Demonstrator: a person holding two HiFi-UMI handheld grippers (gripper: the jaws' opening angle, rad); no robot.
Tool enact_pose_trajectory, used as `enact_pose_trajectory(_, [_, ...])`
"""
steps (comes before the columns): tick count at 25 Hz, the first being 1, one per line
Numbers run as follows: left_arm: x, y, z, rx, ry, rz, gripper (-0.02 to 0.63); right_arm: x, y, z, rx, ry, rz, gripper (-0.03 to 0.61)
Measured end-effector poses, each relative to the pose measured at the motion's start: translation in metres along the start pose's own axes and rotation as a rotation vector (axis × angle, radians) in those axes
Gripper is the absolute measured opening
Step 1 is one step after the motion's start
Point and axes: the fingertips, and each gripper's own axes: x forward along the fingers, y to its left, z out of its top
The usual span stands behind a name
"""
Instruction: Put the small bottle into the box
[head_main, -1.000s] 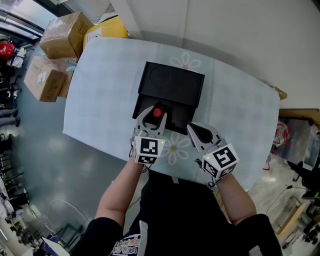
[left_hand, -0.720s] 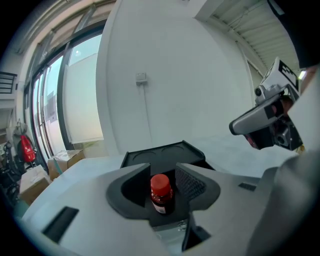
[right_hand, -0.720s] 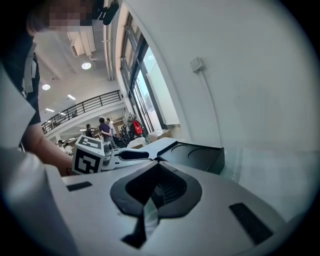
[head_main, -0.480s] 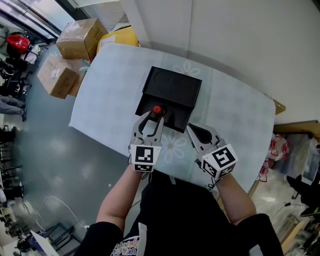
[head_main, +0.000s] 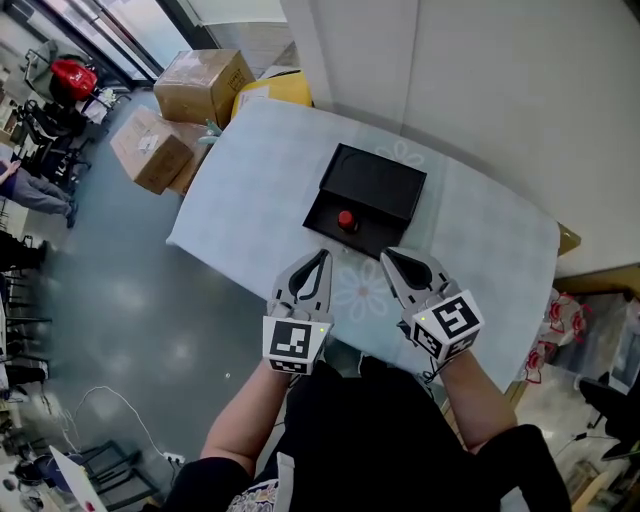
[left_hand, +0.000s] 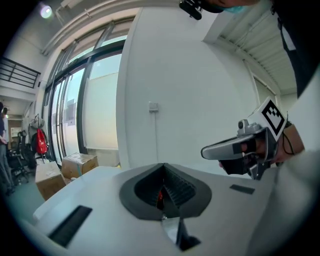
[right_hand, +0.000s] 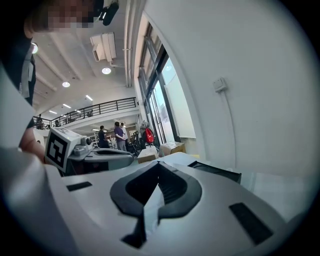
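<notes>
Head view: the red-capped small bottle (head_main: 346, 220) sits inside the black box (head_main: 385, 180) on the counter (head_main: 250, 200), with the left gripper (head_main: 321, 256) and right gripper (head_main: 389, 256) clear of it; left gripper view: fingers just closed, nothing between them; right gripper view: fingers together, empty.

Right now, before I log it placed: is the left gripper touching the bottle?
Apart. Head view: bottle sits in the box; left gripper stops short, gap between.

Bright even daylight, windows (left_hand: 75, 115) at 9 o'clock, ceiling lamps (right_hand: 106, 70) at 11, fisheye warp, dark corners, soft shadows.
</notes>
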Motion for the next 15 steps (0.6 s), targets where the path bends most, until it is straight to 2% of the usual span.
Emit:
enact_pose_trajectory(3, [-0.021,0.005,0.001,-0.053,-0.002,-0.024,0.009,0.002,0.021,0.001,-0.010,-0.003,-0.004,0.009])
enact_pose_trajectory(15, [-0.112,0.034,-0.013,-0.112,-0.014,-0.186,0.008,0.011,0.123,-0.013,0.005,-0.011,-0.105,0.009])
